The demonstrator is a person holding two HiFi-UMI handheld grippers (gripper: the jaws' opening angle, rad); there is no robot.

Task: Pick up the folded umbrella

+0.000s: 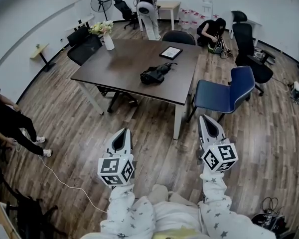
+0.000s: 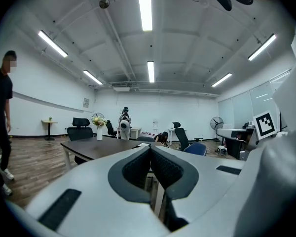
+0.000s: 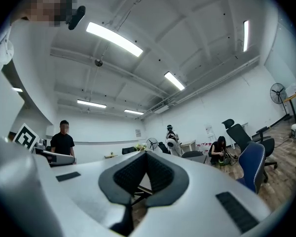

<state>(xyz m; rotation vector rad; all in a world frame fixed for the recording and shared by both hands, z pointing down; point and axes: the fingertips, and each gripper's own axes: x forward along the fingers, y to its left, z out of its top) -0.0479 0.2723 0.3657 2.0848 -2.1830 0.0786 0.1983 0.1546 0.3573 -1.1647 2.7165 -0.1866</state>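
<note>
The folded umbrella (image 1: 157, 73), black, lies near the middle of the dark brown table (image 1: 114, 66), well ahead of both grippers. Over the wooden floor short of the table's near edge, my left gripper (image 1: 123, 132) has its jaws together with nothing between them. My right gripper (image 1: 205, 118) is level with it on the right, close to the table's near right corner, also shut and holding nothing. In the left gripper view the shut left gripper (image 2: 150, 147) points at the table (image 2: 96, 147); the umbrella is hidden behind the jaws. The right gripper (image 3: 146, 154) is likewise closed in its own view.
A flat black tablet (image 1: 170, 53) and a vase of flowers (image 1: 107, 36) stand on the table. A blue chair (image 1: 229, 91) sits at its right side, black chairs (image 1: 84, 48) at the far side. A person in black (image 1: 12, 126) stands left; a white cable (image 1: 65, 180) crosses the floor.
</note>
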